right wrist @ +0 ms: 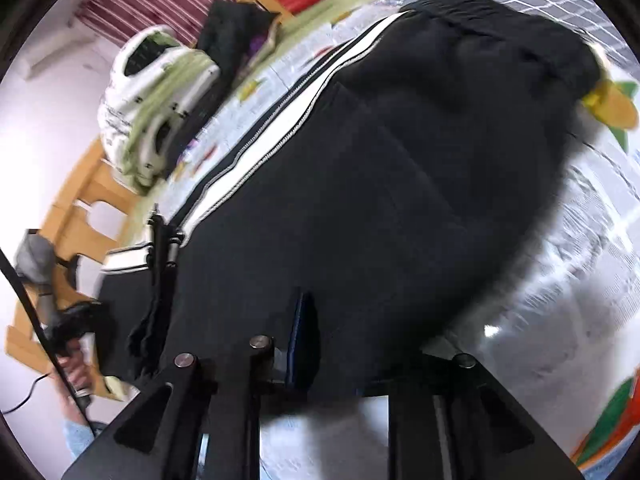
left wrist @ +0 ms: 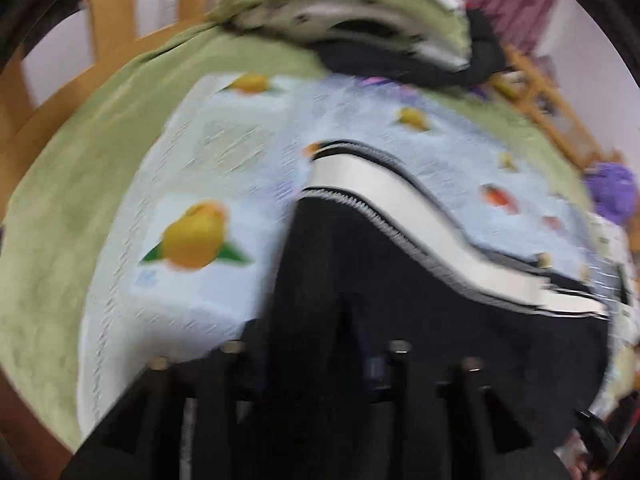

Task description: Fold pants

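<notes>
Black pants with a white side stripe lie on a pale blue fruit-print sheet. In the left wrist view the same pants fill the lower middle, and their white stripe curves to the right. My left gripper is shut on the black cloth at the near edge; the fingers are buried in it. My right gripper is shut on the pants edge, with cloth between the blue-padded fingers. The left gripper also shows in the right wrist view, at the stripe end of the pants.
A green blanket lies under the sheet. A heap of white and green bedding and dark clothes sits at the far end. A wooden bed rail runs round the edge. A purple object lies at the right.
</notes>
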